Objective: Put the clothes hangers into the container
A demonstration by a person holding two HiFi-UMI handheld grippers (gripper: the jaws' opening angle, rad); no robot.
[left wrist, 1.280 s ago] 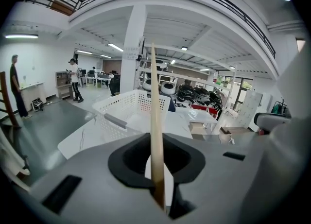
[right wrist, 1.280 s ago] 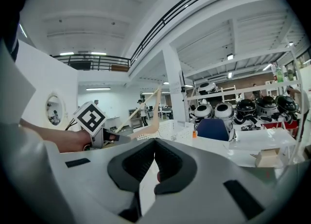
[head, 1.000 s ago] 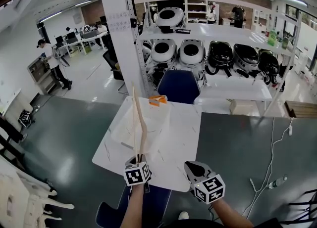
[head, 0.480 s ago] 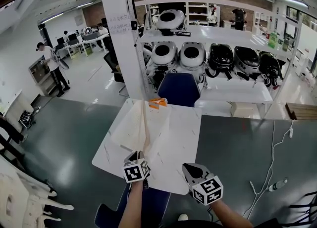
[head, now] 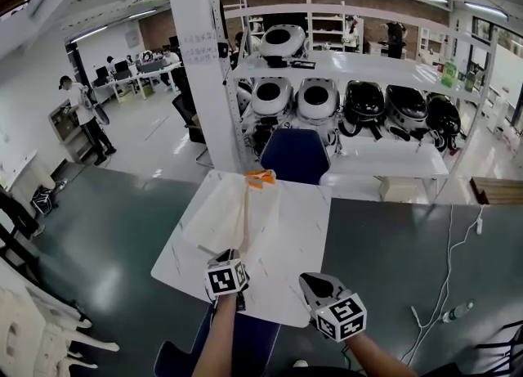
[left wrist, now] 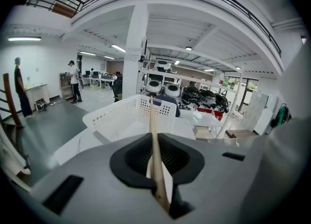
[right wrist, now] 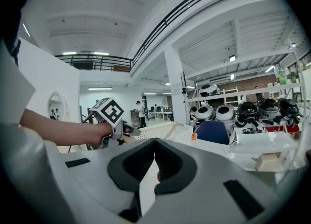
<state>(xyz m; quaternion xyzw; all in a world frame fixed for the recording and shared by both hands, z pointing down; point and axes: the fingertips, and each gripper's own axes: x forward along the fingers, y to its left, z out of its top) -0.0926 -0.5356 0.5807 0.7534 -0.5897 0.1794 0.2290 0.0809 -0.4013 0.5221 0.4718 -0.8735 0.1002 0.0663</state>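
- Pinching a wooden hanger [left wrist: 153, 121] edge-on between the closing jaws of the left gripper [left wrist: 155, 143], pads pressed on both faces of the thin wood.
- Running forward from that grip toward the upper middle of the left gripper view, in a slim pale line over the white perforated container [left wrist: 116, 116].
- Ending, in the head view, close to an orange item [head: 261, 177] at the container's far rim; contact with the rim or floor not readable.
- Sitting at lower centre of the head view, just left of the right gripper [head: 315, 285], both at the near edge of the white table [head: 294, 236].
- Shut tip to tip on the right side, with nothing between those jaws and bare tabletop beyond them.
- Wrapped by a bare hand [right wrist: 92, 133] at centre left of the right gripper view, marker cube up.
- Resting on the left half of the table: the container, long side toward the far edge.
- Standing behind the table, in the upper middle of the head view: a blue chair [head: 294, 154], a white column [head: 196, 56] and shelves of round white and black shells [head: 359, 93].
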